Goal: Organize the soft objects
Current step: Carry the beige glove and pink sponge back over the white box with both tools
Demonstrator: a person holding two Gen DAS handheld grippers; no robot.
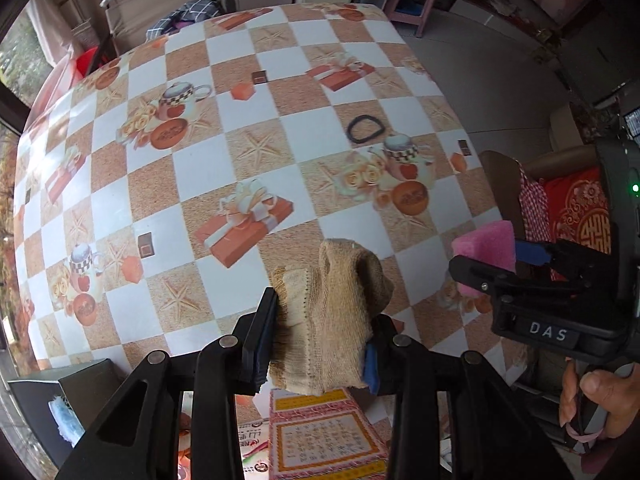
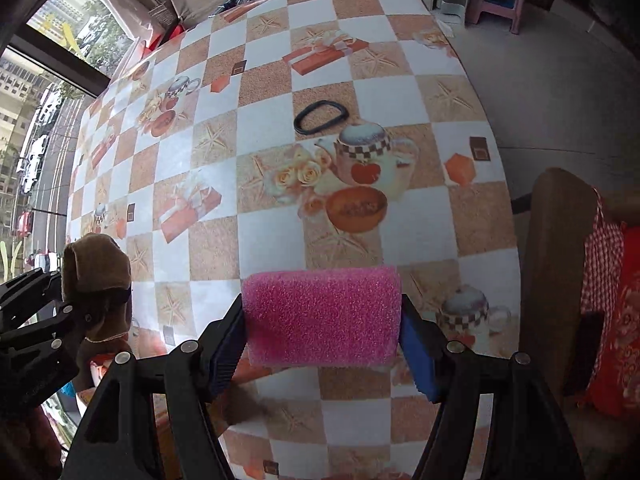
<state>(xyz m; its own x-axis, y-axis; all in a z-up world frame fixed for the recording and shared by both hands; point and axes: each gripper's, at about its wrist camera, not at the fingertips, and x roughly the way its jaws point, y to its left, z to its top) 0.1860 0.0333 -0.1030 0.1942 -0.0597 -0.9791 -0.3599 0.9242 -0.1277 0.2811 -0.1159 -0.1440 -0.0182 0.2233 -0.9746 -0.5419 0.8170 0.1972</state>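
— Clamped in the left gripper (image 1: 320,340), close under its lens: beige knitted fabric glove (image 1: 332,320), bunched up, pressed between both jaws, raised clear of the bench (image 1: 280,136) with its checked orange-and-white printed cloth.

— And on the right?

— Much the same. Right gripper (image 2: 322,344) gripping a pink rectangular foam sponge (image 2: 322,316) across its short ends, jaws closed on it, held above the near part of the bench.

— Left to do?

— Seemingly two soft things picked up, neither put away yet. Lying out on the bench, well apart from both grippers: black looped elastic hair band (image 2: 320,117), untouched. Probably about midway, with placing and one more pick to come. No clear destination in view; dark open box (image 1: 60,396) at the near left corner with something pale blue and fluffy inside, possibly the container, but cannot tell.

— Any writing?

— "DAS" in white letters on the right gripper's body, seen from the left wrist view. Printed sheet with red and yellow borders (image 1: 320,436) below the glove, rows of small characters, too small to read.
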